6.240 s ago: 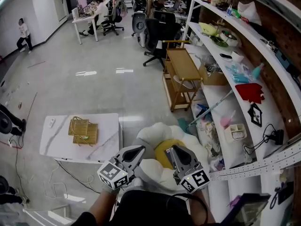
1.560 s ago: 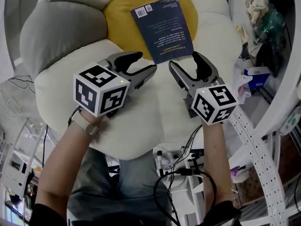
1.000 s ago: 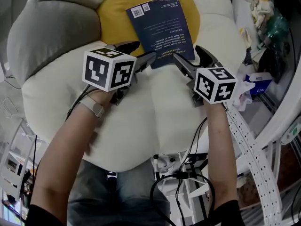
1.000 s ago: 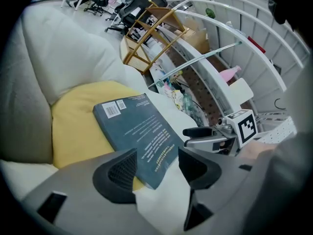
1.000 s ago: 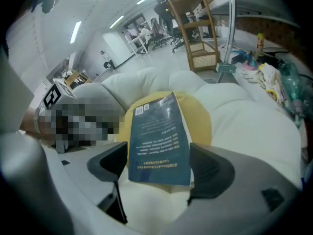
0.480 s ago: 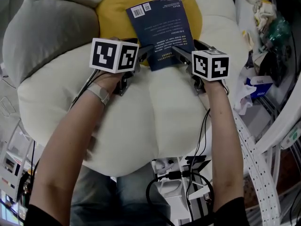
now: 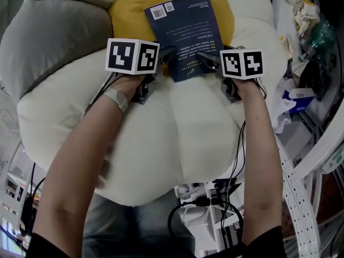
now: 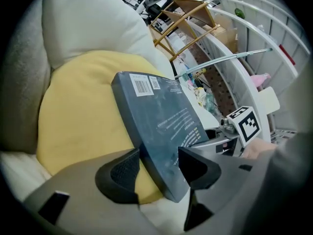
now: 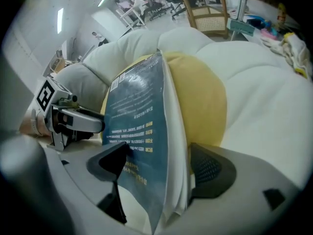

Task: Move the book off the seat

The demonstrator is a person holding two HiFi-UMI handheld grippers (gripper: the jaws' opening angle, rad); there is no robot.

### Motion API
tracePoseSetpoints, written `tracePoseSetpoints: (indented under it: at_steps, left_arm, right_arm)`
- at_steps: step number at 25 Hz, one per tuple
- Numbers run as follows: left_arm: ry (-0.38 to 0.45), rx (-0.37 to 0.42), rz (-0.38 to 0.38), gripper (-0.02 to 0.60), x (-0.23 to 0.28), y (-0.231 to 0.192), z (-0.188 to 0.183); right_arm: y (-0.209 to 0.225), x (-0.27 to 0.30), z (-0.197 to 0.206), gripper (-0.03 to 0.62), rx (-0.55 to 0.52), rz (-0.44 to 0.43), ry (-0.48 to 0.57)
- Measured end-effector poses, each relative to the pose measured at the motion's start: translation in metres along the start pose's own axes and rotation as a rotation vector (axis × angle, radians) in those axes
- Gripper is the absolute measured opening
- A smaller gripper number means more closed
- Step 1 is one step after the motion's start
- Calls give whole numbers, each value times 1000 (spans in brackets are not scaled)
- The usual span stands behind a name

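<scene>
The left gripper (image 7: 166, 55) pinches the dark blue paperback book (image 7: 185, 28) at its seven-o'clock corner, and the right gripper (image 7: 207, 58) clamps its five-o'clock corner. The book lies at twelve o'clock on the white-and-yellow flower-shaped cushion seat (image 7: 177, 122). With the grasp made, the next move is probably a level lift clear of the seat.

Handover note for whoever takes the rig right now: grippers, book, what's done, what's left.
Left gripper: jaws on the book's near left corner, apparently shut on it.
Right gripper: jaws on the near right corner, one on the cover and one on the page edge, apparently shut too.
Book: back cover up on the yellow cushion at the middle of the white seat, not yet clear of it.
Done: both grips set.
Left: lift with both together, carry the book off the seat, set it down elsewhere.
</scene>
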State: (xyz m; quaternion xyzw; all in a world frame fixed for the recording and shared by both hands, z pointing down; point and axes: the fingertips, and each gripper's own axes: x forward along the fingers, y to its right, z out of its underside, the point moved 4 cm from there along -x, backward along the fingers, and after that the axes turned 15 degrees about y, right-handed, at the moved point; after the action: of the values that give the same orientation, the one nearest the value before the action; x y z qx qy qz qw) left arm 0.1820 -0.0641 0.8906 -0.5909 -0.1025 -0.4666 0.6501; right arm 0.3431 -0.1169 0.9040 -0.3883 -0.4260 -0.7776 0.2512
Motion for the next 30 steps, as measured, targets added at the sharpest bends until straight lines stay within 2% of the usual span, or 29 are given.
tracePoseSetpoints:
  at_steps: [8,15,19,21,25,30]
  left_arm:
    - [11,-67,-23,224,7,-11,1]
    - [26,-118,30,230,9,-10,-1]
    - [23,-120,37,236,10,-9,0]
    - [23,-115,33,236,11,-10,-1]
    - [22,-115,21,236,9,-11,0]
    - [27,-116,22,235,8,-12,0]
  right_arm:
    - [1,4,1,393,2,-15,6]
    - [3,1,0,393,-13,-17,25]
    - [2,-4,1,385,-41,-11,46]
    - [4,-9,-2,351,-45,-6,62]
    - [5,-20,-5,243,-19,-16,106]
    - [4,-28,-9,194,17,-51,130]
